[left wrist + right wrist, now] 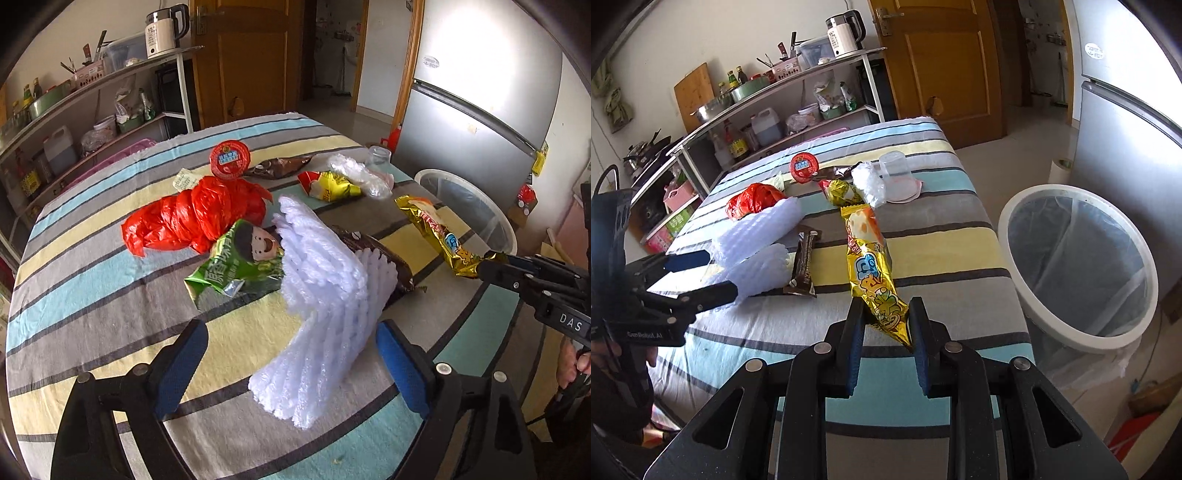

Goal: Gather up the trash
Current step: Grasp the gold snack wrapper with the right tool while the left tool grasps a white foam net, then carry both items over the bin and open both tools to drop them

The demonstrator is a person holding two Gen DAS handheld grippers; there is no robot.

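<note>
My left gripper [290, 341] is open, its blue pads on either side of a white foam net sleeve [325, 295] on the striped table; it also shows in the right wrist view [720, 273]. My right gripper [886, 314] is shut on the end of a gold snack wrapper [873, 266], held above the table; the wrapper shows in the left wrist view [439, 236]. A white bin [1078, 266] with a clear liner stands right of the table. A red plastic bag [192, 218], green snack bag [243, 266] and brown wrapper [805, 264] lie on the table.
Farther back lie a red-lidded cup [229, 159], a yellow-red packet [330, 186], a crumpled clear bag [360, 177] and a clear cup [895, 166]. Shelves [768, 92] stand at the left, a silver fridge [487, 96] at the right.
</note>
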